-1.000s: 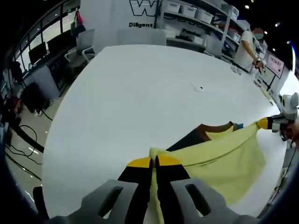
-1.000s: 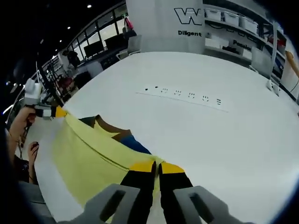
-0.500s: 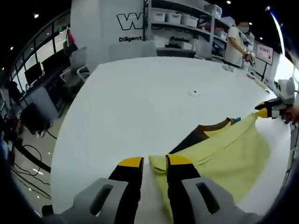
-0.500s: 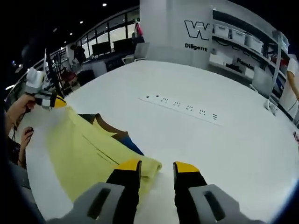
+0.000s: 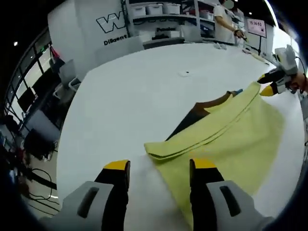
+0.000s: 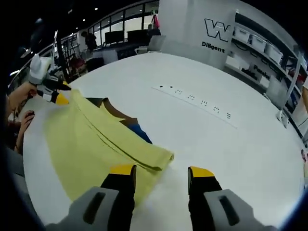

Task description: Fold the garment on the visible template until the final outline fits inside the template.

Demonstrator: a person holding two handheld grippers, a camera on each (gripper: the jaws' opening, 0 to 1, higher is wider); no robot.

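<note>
Both corners now let go: jaws shut on the yellow cloth a second ago, parting half a second ago, now wide apart and holding nothing. Left gripper [image 5: 159, 168] drawn back, its jaws straddling the folded near corner of the yellow garment [image 5: 226, 139]; right gripper [image 6: 161, 173] likewise backed off, jaws spread either side of the garment's [image 6: 91, 139] other corner. Judged as a fold just laid down and released, with the next grasp not yet begun.

Garment flat on the white surface [image 5: 139, 86], folded edge doubled along the far side, with brown and blue cloth [image 5: 202, 113] peeking from beneath. No template outline distinguishable, so fit not judged.

Far side of the surface broad and bare apart from a row of small dark marks [image 6: 197, 101], plenty of room to carry cloth forward. Near side tighter: the near hem close to the surface edge in the right gripper view, a person's hand [image 6: 19, 96] close beside the cloth at the left.
</note>
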